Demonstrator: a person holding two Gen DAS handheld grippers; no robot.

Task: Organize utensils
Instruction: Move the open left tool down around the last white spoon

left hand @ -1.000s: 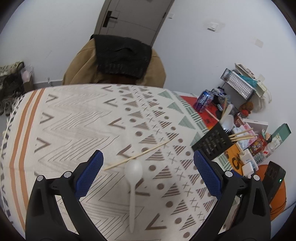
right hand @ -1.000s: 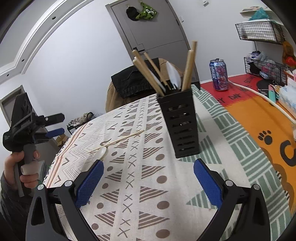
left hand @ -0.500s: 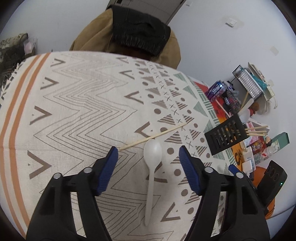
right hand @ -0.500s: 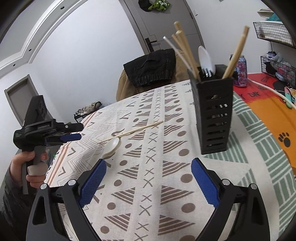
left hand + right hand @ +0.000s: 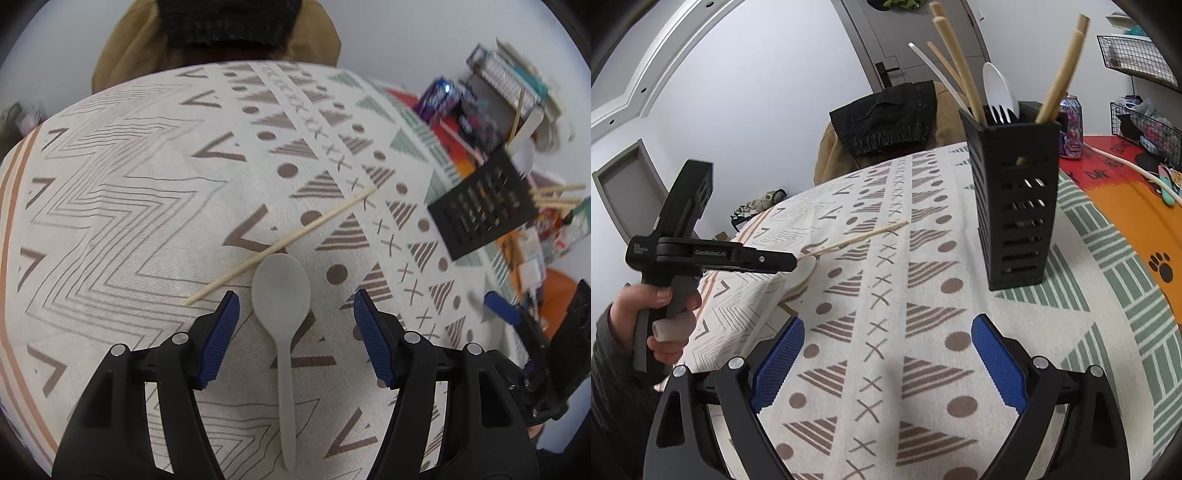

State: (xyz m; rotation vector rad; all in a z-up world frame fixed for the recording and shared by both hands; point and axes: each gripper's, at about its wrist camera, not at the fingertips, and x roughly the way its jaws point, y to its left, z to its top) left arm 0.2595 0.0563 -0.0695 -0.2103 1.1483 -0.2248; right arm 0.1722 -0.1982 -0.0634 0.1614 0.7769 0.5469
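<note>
From the left wrist view, the left hand-held gripper (image 5: 295, 306) tilts steeply down at the tabletop (image 5: 110, 192), its blue pads parted and gripping nothing. The white plastic spoon (image 5: 282, 295) lies flat on the patterned cloth between the pads without touching either, its long axis running up and down the frame, bowl toward the top at frame centre and handle trailing to the bottom edge. A wooden chopstick (image 5: 282, 243) lies on a slant just above the bowl, from lower left to upper right, ahead of the pad tips. The black utensil holder (image 5: 484, 206) stands at the right of the frame, well apart from the spoon. From the right wrist view, the right hand-held gripper (image 5: 886, 358) fills the bottom of the frame, angled gently down, its jaws spread wide over bare cloth and released. At the left a hand (image 5: 655, 321) holds the left hand-held gripper (image 5: 783, 261) by its grip, fingers pointing right and covering the spoon (image 5: 801, 275), whose handle slants toward the lower left. The chopstick (image 5: 860, 238) runs from there toward the upper right. The utensil holder (image 5: 1015, 210) stands upright at the upper right, with chopsticks, a spoon and a fork inside.
</note>
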